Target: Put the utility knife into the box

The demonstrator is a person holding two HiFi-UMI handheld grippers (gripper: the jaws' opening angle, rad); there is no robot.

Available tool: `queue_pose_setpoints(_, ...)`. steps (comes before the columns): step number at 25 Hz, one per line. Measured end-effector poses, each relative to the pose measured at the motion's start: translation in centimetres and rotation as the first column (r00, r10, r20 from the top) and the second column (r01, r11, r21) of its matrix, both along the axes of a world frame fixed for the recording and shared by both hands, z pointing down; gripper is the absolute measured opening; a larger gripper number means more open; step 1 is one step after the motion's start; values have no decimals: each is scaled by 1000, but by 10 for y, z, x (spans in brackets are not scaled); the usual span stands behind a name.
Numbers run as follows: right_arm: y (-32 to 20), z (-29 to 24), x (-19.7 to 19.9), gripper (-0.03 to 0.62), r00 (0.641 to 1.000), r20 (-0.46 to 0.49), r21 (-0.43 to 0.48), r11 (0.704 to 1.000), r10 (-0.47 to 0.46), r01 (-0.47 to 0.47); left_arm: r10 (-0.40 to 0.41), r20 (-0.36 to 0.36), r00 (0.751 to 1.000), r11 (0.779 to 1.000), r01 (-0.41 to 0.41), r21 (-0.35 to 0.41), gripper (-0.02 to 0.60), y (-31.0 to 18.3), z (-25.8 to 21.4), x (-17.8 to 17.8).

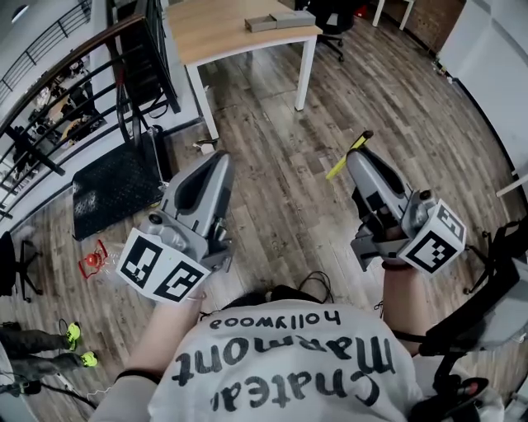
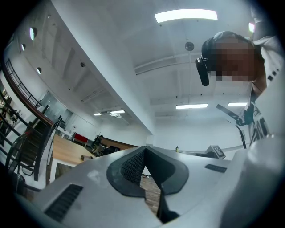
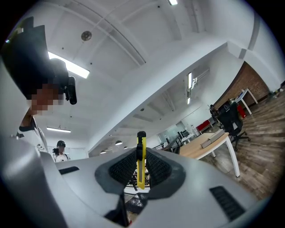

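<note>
Right gripper [image 3: 140, 153]: yellow utility knife [image 3: 140, 174] (black-capped)

Right hand-held gripper [image 3: 140, 171] clamps yellow utility knife [image 3: 141, 161] upright

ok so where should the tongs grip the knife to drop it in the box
As the right tongs hold it: pads on the two broad flat sides of the knife, coming in from its thin edge. It is long and slim, so this clamp resists twisting, and the black-capped end stands out past the tips, likely free to enter the box first.
</note>
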State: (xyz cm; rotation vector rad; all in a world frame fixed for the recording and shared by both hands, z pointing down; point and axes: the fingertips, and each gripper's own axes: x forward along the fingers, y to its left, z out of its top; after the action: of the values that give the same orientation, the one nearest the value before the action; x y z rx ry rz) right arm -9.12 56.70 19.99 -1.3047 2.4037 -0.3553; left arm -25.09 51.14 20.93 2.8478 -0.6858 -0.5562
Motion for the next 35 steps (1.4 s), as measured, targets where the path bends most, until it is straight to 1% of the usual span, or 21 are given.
queue_pose_setpoints(7,-20,-2,26,64,1000,3,3,1000,-2,2,5,20,1000,1000,-5,2,2,-19,2,25)
queue_pose_setpoints(12,-51,1,38,64,1000,1,10,1000,6,-6,15,16,1000,1000,-15,11,2,-53,3,39)
queue_pose_setpoints(15,-75,3,49,64,1000,-6,9,1000,20,-20,26,4,1000,1000,-26,10,2,-83,5,51)
queue_pose_setpoints(17,-96,-1,56,64,1000,2,11,1000,28,-28,42,-3,999,999,-42,13,2,-105,1,60)
queue_pose_setpoints(21,-136,-10,65,64,999,-11,14,999,33,-33,62,-4,998,998,-62,28,2,-145,-8,75)
queue_pose_setpoints(25,-180,-10,68,64,1000,23,5,1000,22,-22,58,-3,998,998,-58,21,2,-189,-9,78)
queue_pose_setpoints(29,-223,-14,72,64,1000,17,4,1000,20,-20,53,-9,999,999,-53,14,2,-234,-12,80)
queue_pose_setpoints(35,-276,-24,80,64,1000,7,38,999,31,-31,69,-14,997,997,-69,41,2,-290,-21,90)
